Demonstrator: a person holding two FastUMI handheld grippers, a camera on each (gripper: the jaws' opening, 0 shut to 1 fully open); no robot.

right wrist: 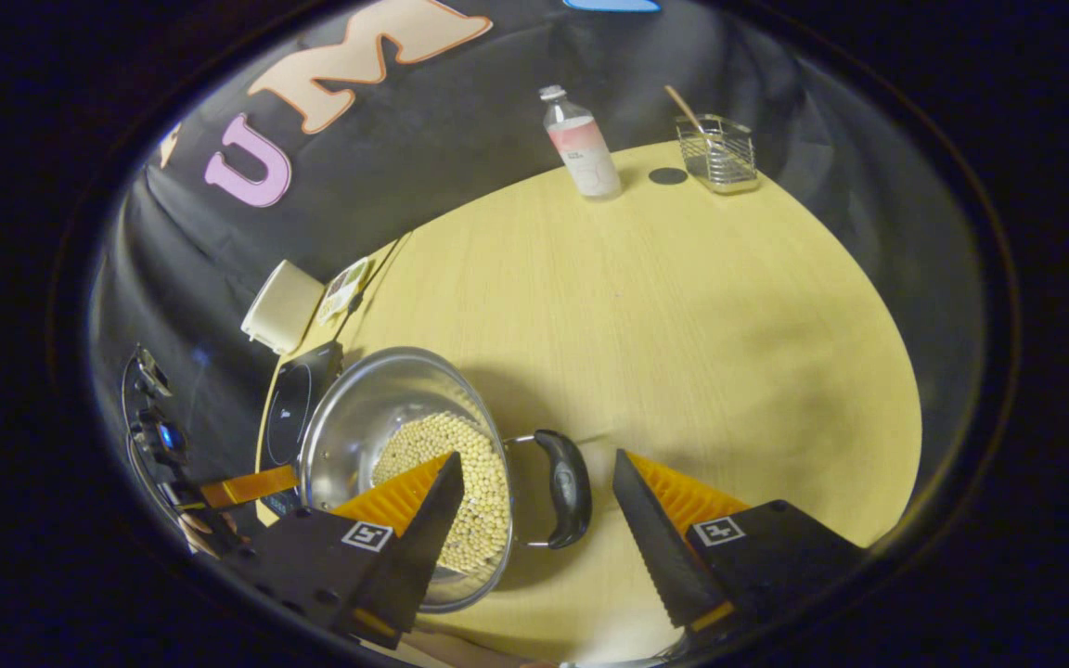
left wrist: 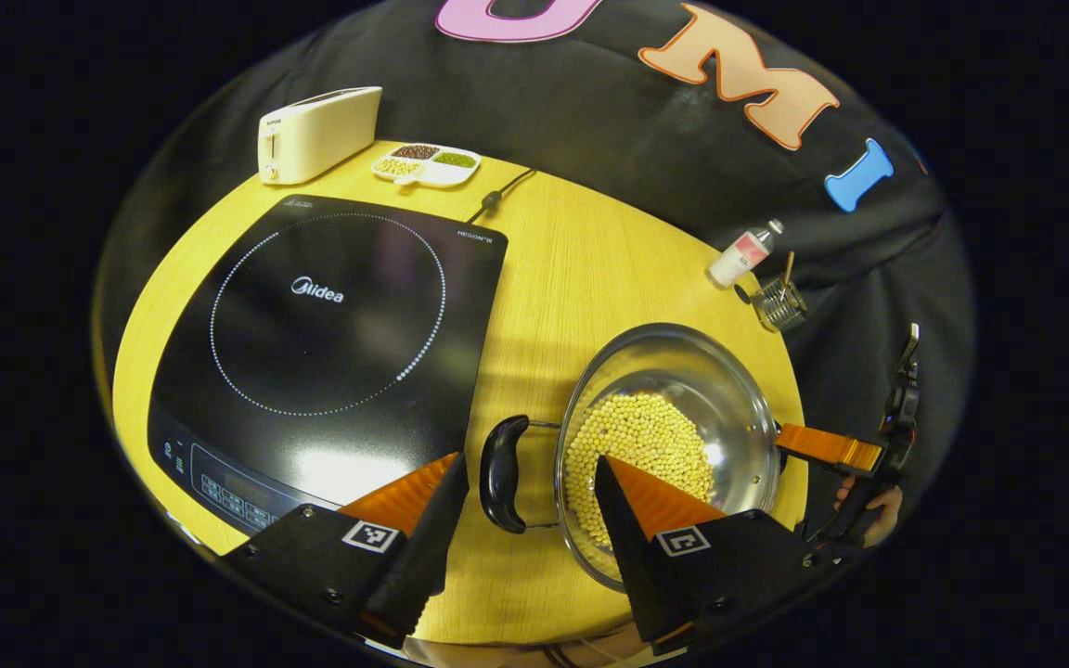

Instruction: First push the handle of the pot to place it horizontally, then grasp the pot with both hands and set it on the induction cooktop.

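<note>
A steel pot (left wrist: 683,390) holding pale yellow beans stands on the wooden table, right of the black induction cooktop (left wrist: 330,343). My left gripper (left wrist: 528,464) is open around the pot's black left loop handle (left wrist: 504,473), one finger over the beans. In the right gripper view, my right gripper (right wrist: 536,459) is open around the pot's (right wrist: 377,399) other black handle (right wrist: 567,487), one finger over the rim. Whether any finger touches, I cannot tell. Each view shows the opposite gripper's finger (left wrist: 827,447) (right wrist: 247,485) at the far rim. The cooktop (right wrist: 298,399) lies beyond the pot.
A white toaster (left wrist: 316,133) and a divided dish of beans (left wrist: 426,164) stand behind the cooktop, with a black cable (left wrist: 497,197) beside them. A bottle (right wrist: 581,144) and a wire basket (right wrist: 718,153) stand at the table's far right. A hand (left wrist: 878,510) holds the right gripper.
</note>
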